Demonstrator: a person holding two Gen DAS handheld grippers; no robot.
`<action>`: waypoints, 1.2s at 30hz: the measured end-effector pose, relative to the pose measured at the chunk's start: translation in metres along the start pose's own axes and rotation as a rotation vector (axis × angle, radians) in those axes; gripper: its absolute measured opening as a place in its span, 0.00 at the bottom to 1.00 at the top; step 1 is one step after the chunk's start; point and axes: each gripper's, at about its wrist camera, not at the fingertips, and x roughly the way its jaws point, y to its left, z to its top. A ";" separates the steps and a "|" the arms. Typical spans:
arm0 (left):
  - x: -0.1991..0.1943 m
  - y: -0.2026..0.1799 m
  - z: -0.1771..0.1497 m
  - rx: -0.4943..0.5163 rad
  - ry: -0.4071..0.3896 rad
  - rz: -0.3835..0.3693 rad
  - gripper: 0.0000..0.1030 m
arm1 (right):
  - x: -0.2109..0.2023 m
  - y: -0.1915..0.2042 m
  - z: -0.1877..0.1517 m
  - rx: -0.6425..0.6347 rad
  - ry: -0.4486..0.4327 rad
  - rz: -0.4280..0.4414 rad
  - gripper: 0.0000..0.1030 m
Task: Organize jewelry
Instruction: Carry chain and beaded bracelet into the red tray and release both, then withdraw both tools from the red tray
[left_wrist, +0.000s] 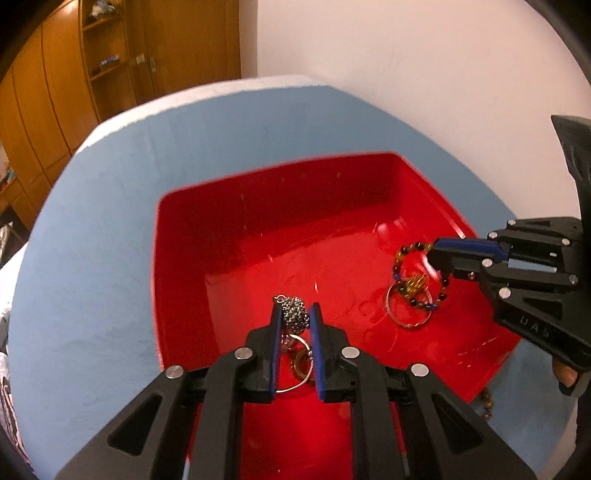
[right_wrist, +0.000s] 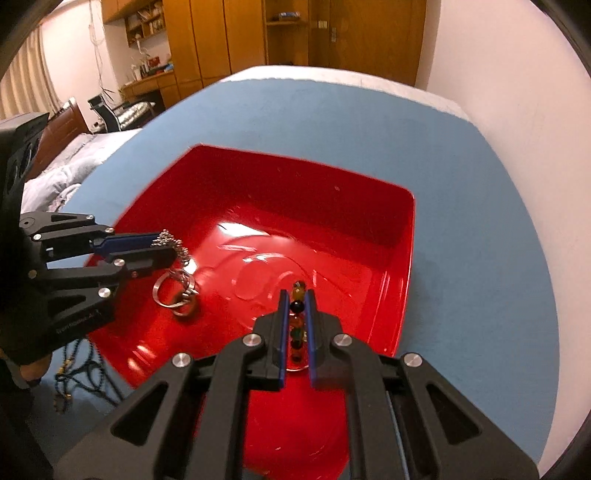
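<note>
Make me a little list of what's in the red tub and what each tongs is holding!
container: red tub on a blue cloth
left tongs: shut on the silver bead chain, rings dangling from it
right tongs: shut on the colourful bead bracelet
tub floor: no loose jewelry visible
outside the tub: dark beaded necklace on the cloth

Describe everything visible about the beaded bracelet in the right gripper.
The beaded bracelet is a loop of small round beads, amber, black, blue and green, glossy like glass or plastic. The right gripper is shut on one side of it, so the loop hangs over the red tray. A metal ring with gold links dangles from it.
</note>
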 end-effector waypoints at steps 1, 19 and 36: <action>0.003 0.001 -0.001 0.000 0.007 0.001 0.24 | 0.001 -0.001 0.000 0.003 0.001 -0.006 0.11; -0.130 0.018 -0.100 -0.028 -0.155 0.088 0.60 | -0.121 0.015 -0.091 0.010 -0.213 -0.022 0.40; -0.104 0.009 -0.195 -0.090 -0.042 0.080 0.68 | -0.085 0.021 -0.158 0.125 -0.110 0.014 0.45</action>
